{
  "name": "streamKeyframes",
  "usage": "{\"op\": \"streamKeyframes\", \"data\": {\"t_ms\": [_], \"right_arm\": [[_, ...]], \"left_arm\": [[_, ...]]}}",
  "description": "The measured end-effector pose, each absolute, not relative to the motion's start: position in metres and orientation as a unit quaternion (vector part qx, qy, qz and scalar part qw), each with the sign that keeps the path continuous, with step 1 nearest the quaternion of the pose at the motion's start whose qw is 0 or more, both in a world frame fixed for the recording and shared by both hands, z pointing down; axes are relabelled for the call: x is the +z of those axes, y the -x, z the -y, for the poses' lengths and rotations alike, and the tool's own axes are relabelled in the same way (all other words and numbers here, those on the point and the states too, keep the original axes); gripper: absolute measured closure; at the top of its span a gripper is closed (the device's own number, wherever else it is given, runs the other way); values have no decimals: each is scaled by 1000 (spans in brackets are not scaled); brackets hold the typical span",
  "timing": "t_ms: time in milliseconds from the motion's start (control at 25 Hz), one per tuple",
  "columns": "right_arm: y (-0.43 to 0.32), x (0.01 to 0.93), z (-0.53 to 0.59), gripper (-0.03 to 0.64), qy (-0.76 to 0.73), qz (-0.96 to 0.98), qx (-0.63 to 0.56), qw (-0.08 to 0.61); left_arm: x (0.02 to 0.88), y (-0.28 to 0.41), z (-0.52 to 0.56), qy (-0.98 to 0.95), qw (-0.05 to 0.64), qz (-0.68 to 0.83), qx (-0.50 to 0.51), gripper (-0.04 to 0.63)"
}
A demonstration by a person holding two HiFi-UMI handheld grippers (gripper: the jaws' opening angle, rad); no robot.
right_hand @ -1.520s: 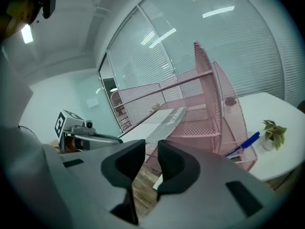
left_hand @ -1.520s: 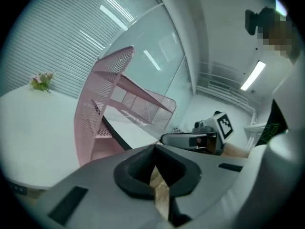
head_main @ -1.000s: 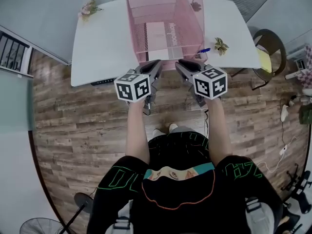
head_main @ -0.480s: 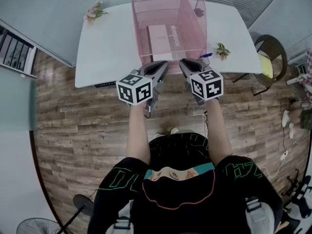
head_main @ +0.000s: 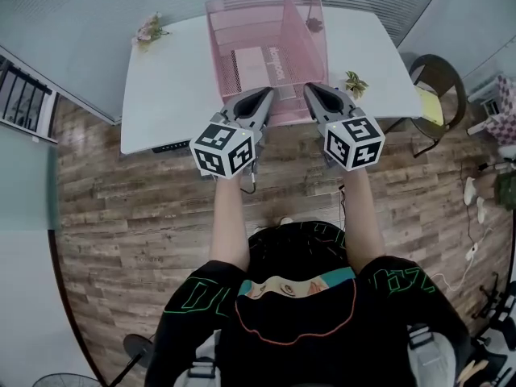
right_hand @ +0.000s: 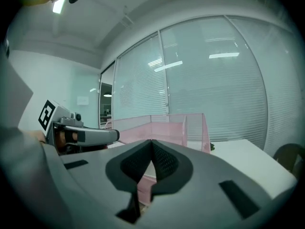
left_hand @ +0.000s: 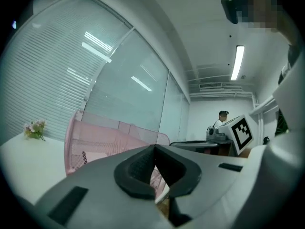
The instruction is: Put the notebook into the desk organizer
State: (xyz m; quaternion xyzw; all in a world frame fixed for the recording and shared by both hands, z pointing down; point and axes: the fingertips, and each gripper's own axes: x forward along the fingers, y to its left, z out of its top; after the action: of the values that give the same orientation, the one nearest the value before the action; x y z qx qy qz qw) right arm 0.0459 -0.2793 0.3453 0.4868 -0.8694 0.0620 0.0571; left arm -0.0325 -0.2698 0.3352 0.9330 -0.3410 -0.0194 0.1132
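A pink wire-mesh desk organizer (head_main: pixel 302 43) stands on the white table (head_main: pixel 173 79). The notebook (head_main: pixel 262 63), pale pink with dark print, lies inside its left compartment. My left gripper (head_main: pixel 264 95) and right gripper (head_main: pixel 313 89) are held side by side in front of the organizer's near edge, pointing roughly level at it. The left gripper (left_hand: pixel 153 148) is shut and holds nothing. The right gripper (right_hand: pixel 152 142) has just closed, also with nothing between its fingers. The organizer (left_hand: pixel 100 137) shows beyond the left jaws, and the same organizer (right_hand: pixel 171 128) shows just beyond the right ones.
A dried flower sprig (head_main: pixel 149 31) lies at the table's far left and a small plant (head_main: pixel 352 83) sits right of the organizer. A chair (head_main: pixel 435 79) stands beside the table's right end. A person (left_hand: pixel 222 120) is in the background. Wooden floor lies below.
Both grippers have risen and moved toward the organizer. Their tips now overlap its near edge. The blue pen by the small plant is now hidden behind the right gripper.
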Motion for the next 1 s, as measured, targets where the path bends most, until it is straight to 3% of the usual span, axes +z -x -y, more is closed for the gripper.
{"op": "streamKeyframes", "data": {"t_ms": [240, 1000], "right_arm": [[-71, 303, 277, 614, -537, 843, 23, 31], [-74, 286, 262, 614, -542, 840, -20, 23]], "left_arm": [[298, 42, 270, -913, 52, 402, -41, 600], [289, 55, 263, -895, 50, 439, -64, 600]]}}
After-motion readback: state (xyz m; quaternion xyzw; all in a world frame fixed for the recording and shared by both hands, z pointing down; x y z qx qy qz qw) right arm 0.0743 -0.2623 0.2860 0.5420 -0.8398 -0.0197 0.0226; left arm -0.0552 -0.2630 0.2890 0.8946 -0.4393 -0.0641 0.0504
